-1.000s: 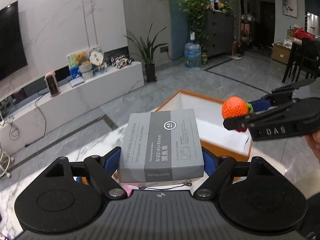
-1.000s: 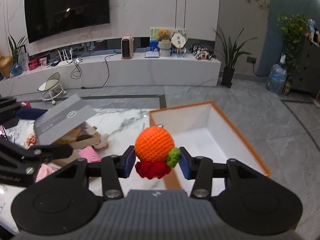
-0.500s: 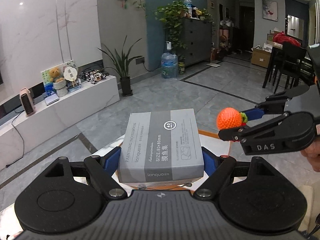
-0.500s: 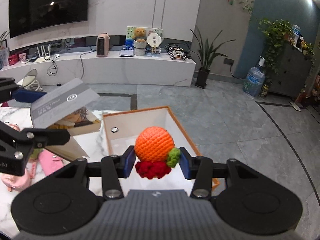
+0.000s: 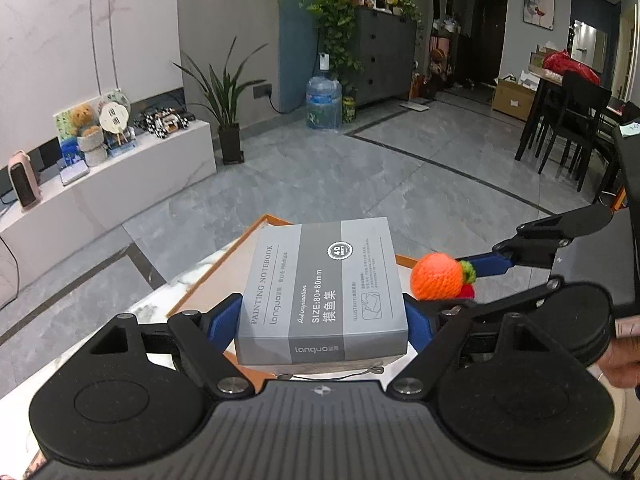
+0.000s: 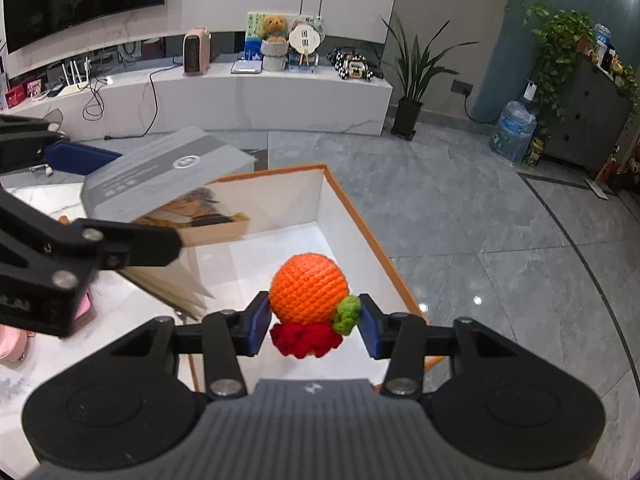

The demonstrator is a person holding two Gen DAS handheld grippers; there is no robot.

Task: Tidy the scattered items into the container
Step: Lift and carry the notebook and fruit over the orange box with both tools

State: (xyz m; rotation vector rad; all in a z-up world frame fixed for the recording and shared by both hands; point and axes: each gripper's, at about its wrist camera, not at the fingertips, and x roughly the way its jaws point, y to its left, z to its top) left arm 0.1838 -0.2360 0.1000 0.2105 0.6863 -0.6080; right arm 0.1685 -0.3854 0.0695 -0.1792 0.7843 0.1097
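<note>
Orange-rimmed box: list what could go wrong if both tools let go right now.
1. The notebook is held tilted by the left tool, partly over the box rim; dropped now, it may catch the edge and tip onto the table.
2. The crochet ball in the right tool is round and could bounce or roll out.
3. The tools are close together and might bump while lowering.
</note>
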